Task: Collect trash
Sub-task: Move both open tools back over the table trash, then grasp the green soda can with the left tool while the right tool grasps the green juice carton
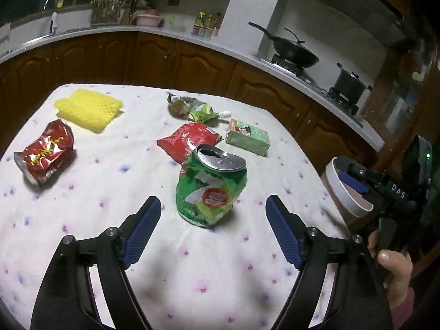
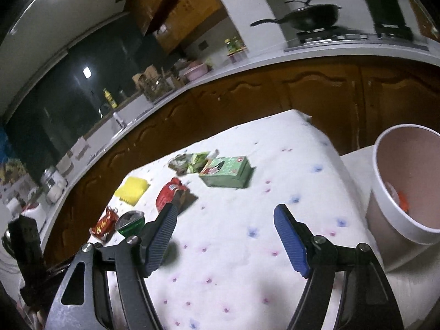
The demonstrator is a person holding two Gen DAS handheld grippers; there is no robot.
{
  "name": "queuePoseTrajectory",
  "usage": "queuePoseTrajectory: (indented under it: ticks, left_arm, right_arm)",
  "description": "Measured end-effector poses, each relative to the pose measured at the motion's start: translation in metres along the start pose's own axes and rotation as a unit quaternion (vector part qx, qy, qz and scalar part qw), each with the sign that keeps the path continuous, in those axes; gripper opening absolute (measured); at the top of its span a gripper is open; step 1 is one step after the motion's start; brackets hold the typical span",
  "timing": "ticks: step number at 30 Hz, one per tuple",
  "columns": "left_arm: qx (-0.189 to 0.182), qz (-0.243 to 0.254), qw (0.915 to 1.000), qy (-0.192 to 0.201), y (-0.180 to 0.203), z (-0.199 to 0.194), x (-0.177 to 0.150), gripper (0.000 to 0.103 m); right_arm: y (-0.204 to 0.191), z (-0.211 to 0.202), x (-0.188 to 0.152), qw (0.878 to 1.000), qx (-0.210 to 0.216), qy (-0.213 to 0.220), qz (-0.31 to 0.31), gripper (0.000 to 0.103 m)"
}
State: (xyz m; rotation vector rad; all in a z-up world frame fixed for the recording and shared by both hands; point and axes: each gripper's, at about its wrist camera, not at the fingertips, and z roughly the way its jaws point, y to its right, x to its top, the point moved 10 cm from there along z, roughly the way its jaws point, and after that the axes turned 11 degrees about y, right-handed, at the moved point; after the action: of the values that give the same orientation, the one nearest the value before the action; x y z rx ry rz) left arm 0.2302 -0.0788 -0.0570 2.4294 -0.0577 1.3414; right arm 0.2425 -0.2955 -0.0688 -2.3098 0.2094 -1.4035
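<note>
A crushed green can [image 1: 211, 187] stands upright on the flowered tablecloth [image 1: 82, 220], just ahead of my left gripper [image 1: 213, 206], whose blue pads are wide apart and touch nothing. Farther off lie a crushed red can [image 1: 46, 155], a yellow foam net [image 1: 88, 109], a red wrapper [image 1: 189, 140], a green pouch [image 1: 196, 109] and a green carton [image 1: 247, 136]. My right gripper [image 2: 227, 214] hangs open over bare cloth, nothing between its fingers. The green carton [image 2: 227, 172] lies ahead of it and the green can [image 2: 131, 223] sits to its left. A pink-lined bin [image 2: 407, 181] stands at its right.
The bin [image 1: 348, 189] stands off the table's right edge, beside the right gripper's body and a hand [image 1: 393, 272]. Brown kitchen cabinets [image 1: 192, 63] and a white counter curve behind the table. A black wok [image 1: 295, 51] and pot [image 1: 349, 84] sit on the stove.
</note>
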Motion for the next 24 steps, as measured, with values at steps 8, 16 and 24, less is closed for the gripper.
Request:
queuePoseTrajectory:
  ticks: [8,16,24]
  left_arm:
    - [0.014,0.002,0.9996,-0.023,0.002,0.034,-0.006,0.087]
    - [0.049,0.015,0.9984,-0.024,-0.007,0.058,0.000,0.087]
    - [0.022,0.012,0.9995,-0.017,-0.017,0.066,0.017,0.065]
  right_arm:
    - [-0.015,0.033,-0.006,0.999,0.021,-0.030,-0.033,0.077]
    - [-0.019,0.073,-0.005,0.995,0.034,-0.063,-0.072,0.077]
    - [-0.030,0.118,0.003,0.982,0.047,-0.081,-0.166,0.086]
